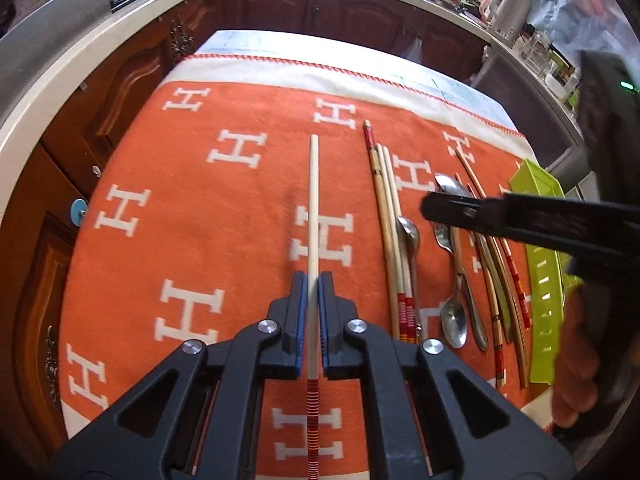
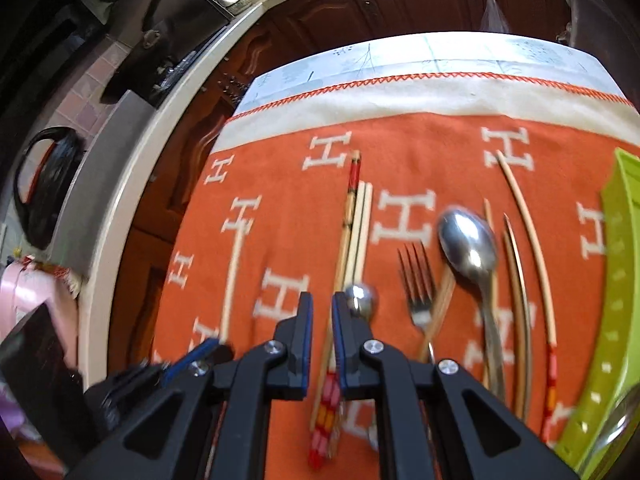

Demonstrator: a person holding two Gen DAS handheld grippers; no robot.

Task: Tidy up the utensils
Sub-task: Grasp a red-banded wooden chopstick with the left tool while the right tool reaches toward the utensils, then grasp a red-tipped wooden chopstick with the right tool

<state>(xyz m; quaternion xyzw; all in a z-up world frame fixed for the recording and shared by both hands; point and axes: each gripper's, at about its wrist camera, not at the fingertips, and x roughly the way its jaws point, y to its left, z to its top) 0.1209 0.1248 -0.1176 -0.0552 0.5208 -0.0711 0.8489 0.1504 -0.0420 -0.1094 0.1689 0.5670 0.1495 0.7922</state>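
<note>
My left gripper [image 1: 313, 280] is shut on a pale wooden chopstick [image 1: 313, 200] with a red-striped end, pointing away over the orange cloth [image 1: 240, 208]. To its right lie a bundle of chopsticks [image 1: 390, 232], several spoons [image 1: 454, 316] and more chopsticks [image 1: 508, 276]. My right gripper [image 2: 322, 304] hovers over the chopstick bundle [image 2: 356, 224], jaws narrowly apart with nothing between them. In the right wrist view a fork [image 2: 418, 280], a large spoon [image 2: 468, 244] and curved chopsticks [image 2: 532, 248] lie to its right. The held chopstick [image 2: 232, 276] shows at left.
A lime-green utensil tray [image 1: 544, 280] sits at the cloth's right edge; it also shows in the right wrist view [image 2: 618, 280]. Dark wooden cabinets [image 1: 280, 8] and a pale counter edge [image 1: 60, 88] surround the table. The right gripper's arm [image 1: 520, 220] crosses above the spoons.
</note>
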